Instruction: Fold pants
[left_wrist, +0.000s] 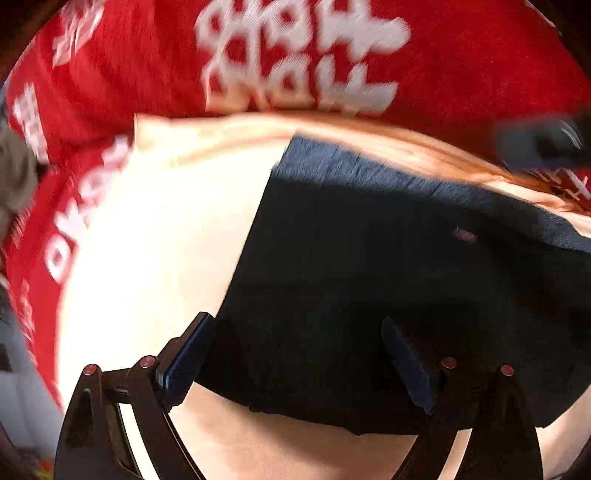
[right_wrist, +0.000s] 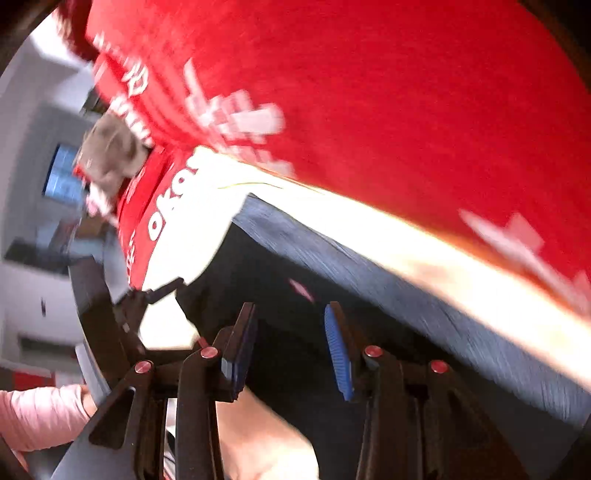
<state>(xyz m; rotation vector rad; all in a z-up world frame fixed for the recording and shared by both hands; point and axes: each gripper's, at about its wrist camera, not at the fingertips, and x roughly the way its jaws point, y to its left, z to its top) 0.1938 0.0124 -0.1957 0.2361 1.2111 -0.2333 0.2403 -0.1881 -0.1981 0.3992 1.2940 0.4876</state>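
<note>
Dark navy pants (left_wrist: 369, 277) lie flat on a pale tabletop (left_wrist: 147, 240), one edge running diagonally. My left gripper (left_wrist: 295, 365) hovers over the near end of the pants, jaws wide open, nothing between the blue pads. In the right wrist view the same pants (right_wrist: 406, 295) stretch away to the right. My right gripper (right_wrist: 291, 347) stands over them with a narrower gap and no cloth pinched between its pads. Both views are blurred.
A red cloth with white lettering (left_wrist: 129, 66) covers the table's far side and left edge. A grey lump (right_wrist: 110, 158) sits on it at the left. A pink sleeve (right_wrist: 37, 417) and the other gripper's black frame (right_wrist: 96, 306) show low left.
</note>
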